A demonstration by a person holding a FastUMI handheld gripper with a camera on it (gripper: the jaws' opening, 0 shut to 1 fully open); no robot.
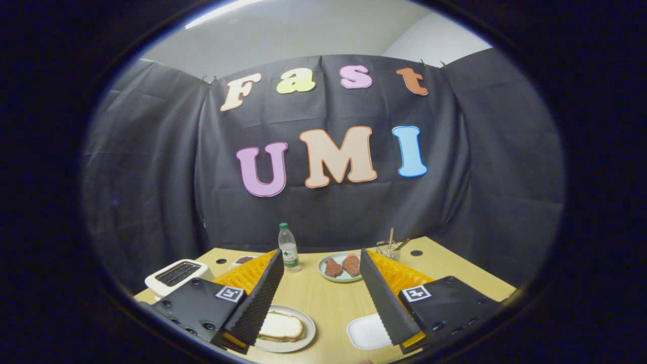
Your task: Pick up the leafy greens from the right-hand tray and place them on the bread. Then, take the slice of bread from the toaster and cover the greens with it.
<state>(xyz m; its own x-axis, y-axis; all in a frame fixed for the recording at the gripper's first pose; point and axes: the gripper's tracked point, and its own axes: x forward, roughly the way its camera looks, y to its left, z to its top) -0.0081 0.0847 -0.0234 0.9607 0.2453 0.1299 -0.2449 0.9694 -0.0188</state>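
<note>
Gripper held high over the table's near edge, looking level to slightly down, fingers spread wide w/ nothing between them but bare tabletop.

Nearest: plate by the left finger holds the sandwich. Bread slice on top, a thin green line along its lower edge, likely the greens already under it. So task looks done or near done, as a guess. White tray by the right finger shows bare where visible; rest is hidden behind the finger.

Risks from here:
- Top slice sits partly behind the left finger, so can't tell if it's square on the stack. If it's off-center, any nudge could slide it and expose greens.
- Left finger is v. close to the plate in view. A drop or a sideways swing could clip the rim or the bread.
- If greens in fact remain on the hidden part of the tray, calling it finished would be wrong.

Mid: toaster left of the left finger, slots look dark, can't tell if a slice is inside. Farther: bottle between the fingers, green plate w/ two reddish-brown food pieces, glass w/ sticks beyond the right finger. All well apart from the gripper.
</note>
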